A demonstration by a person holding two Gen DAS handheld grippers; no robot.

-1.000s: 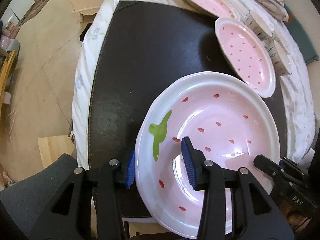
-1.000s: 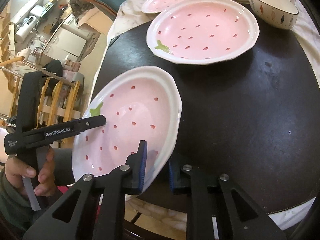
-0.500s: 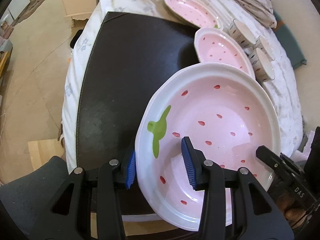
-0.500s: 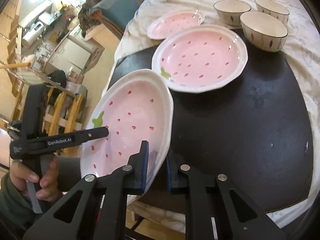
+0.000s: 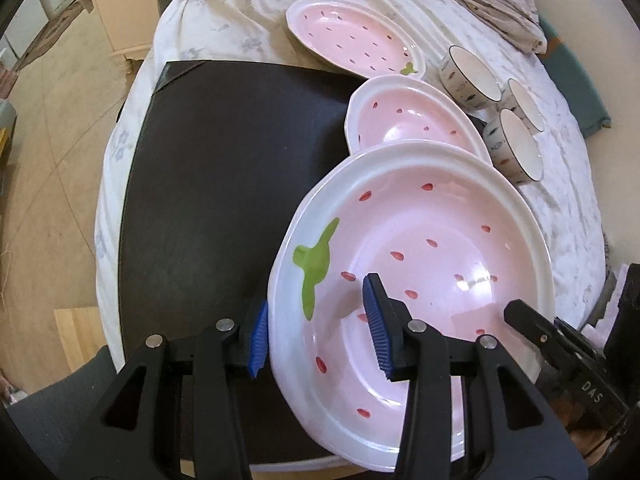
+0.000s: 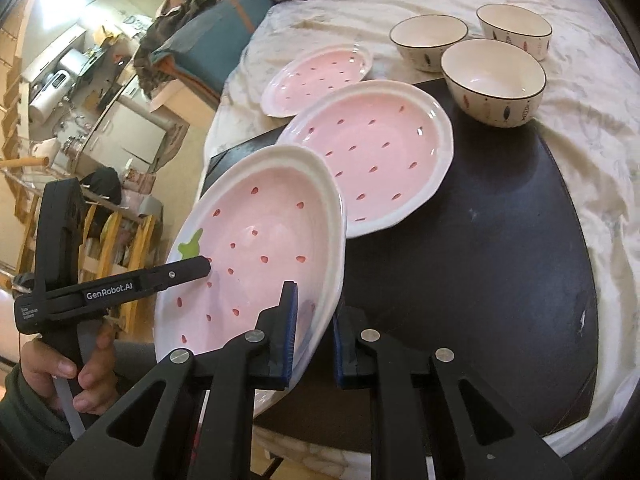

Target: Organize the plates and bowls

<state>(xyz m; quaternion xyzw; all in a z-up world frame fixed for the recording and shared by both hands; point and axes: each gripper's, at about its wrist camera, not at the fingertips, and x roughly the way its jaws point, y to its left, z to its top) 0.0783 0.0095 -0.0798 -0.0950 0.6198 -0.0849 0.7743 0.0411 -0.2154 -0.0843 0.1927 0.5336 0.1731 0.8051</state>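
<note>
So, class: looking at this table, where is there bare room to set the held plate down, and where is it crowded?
The black mat is bare on its left half, from the held strawberry plate across to the mat's left edge. Its near right corner is also bare. The far side is crowded: two strawberry plates and three bowls.

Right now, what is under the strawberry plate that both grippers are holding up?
Under the held plate lies the dark mat; its far rim overlaps a second pink plate resting there. The left gripper and right gripper clamp opposite rims. The mat directly beneath is covered.
</note>
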